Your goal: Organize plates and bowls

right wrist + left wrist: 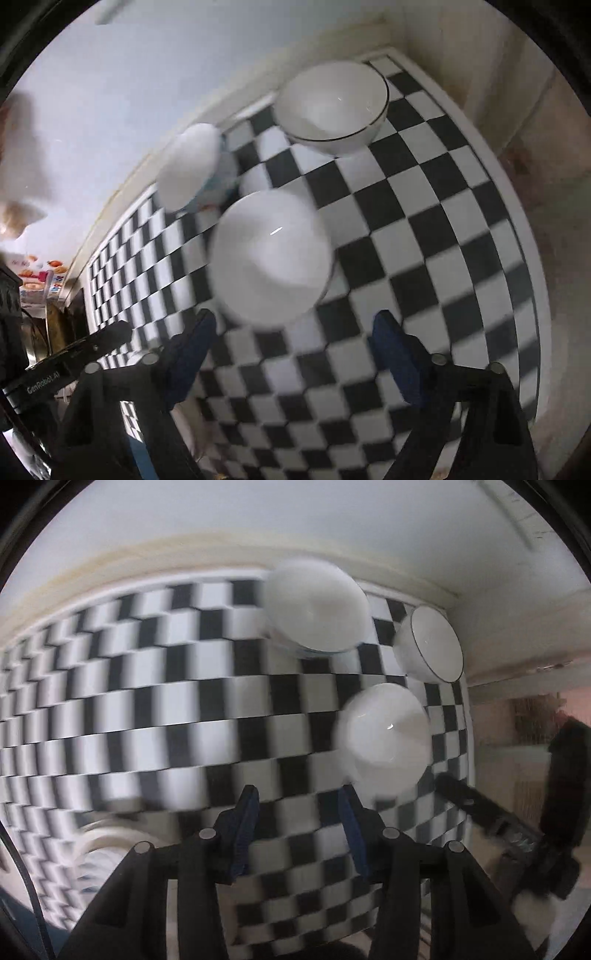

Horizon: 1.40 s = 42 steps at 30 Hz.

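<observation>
Three white ceramic bowls sit apart on the black-and-white checkered table: a dark-rimmed bowl (334, 107) in the far right corner, a bowl with blue outside (192, 171) by the far edge, and a plain bowl (271, 254) nearer in. None is stacked, so the organizing looks barely begun. The left tool (297, 806) and right tool (293, 332) both hang over the table with jaws spread, holding nothing, and pale stacked plates (98, 843) blur at the near left.

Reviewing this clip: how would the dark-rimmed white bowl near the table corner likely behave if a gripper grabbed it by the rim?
The dark-rimmed white bowl looks glazed, with sharp highlights, so its rim is probably slippery between the fingers. It seems rigid ceramic, likely fragile if dropped on the checkered table. Its rounded wall may make it tilt when lifted from one side.
</observation>
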{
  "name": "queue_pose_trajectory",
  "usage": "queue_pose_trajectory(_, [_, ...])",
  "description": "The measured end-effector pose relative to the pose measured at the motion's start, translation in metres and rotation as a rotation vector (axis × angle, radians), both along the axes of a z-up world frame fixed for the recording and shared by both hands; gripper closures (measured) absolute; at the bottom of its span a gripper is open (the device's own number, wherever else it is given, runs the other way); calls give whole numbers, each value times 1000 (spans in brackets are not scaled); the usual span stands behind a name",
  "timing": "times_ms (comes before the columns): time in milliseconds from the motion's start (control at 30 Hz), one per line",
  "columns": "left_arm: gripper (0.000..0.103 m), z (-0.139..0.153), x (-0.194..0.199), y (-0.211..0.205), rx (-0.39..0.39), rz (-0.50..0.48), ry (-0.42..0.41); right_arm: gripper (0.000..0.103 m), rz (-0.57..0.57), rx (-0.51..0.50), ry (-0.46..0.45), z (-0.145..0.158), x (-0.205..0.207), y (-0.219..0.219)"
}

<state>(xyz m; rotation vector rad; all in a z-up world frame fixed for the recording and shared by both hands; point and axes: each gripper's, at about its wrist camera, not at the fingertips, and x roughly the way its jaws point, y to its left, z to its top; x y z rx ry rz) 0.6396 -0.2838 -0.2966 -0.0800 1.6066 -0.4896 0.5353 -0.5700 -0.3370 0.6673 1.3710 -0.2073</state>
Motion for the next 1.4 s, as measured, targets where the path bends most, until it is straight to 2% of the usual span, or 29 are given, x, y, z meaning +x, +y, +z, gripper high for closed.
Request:
queue_pose_trajectory(33, [61,-13,5,-12,0,2,27,33,7,18,13,-14,8,-8])
queue_pose_trajectory(100, [62,-33,12,-31,8,-3,52,42,17,41,41,-36,21,-19])
queue_pose_trajectory(133, [63,-43,15,-41,16,-8,55,51,25,53,58,-48,28,-23])
queue_pose_trajectory(200, [72,-54,19,-54,27,-27,65,62,43,67,77,-65,37,-29])
queue_pose_trajectory(267, [75,-64,19,-66,54,-51,61,72,60,82,93,-78,43,-31])
queue_pose_trajectory(333, [84,-71,19,-74,63,-69,61,87,78,82,106,-86,48,-33])
queue_pose_trajectory(367, [88,-74,18,-77,66,-75,65,91,87,77,111,-88,48,-32])
queue_pose_trajectory(400, [88,-75,17,-78,74,-75,61,93,96,72,111,-89,49,-31])
queue_pose_trajectory(567, [88,-71,13,-78,74,-61,50,93,119,42,102,-85,45,-27])
queue_pose_trajectory(767, [88,-46,-7,-62,55,-63,32,93,151,38,83,-61,25,-10])
queue_pose_trajectory(900, [88,-26,-31,-47,53,-80,10,93,198,32,62,-40,2,11])
queue_pose_trajectory(1067, [88,-15,-64,-18,60,-79,18,93,247,44,63,-29,-25,35])
queue_pose_trajectory(1167, [88,-15,-81,-5,74,-73,26,93,264,65,67,-26,-43,41])
queue_pose_trajectory(1400, [88,-37,-106,3,106,-50,70,93,290,93,98,-40,-64,61])
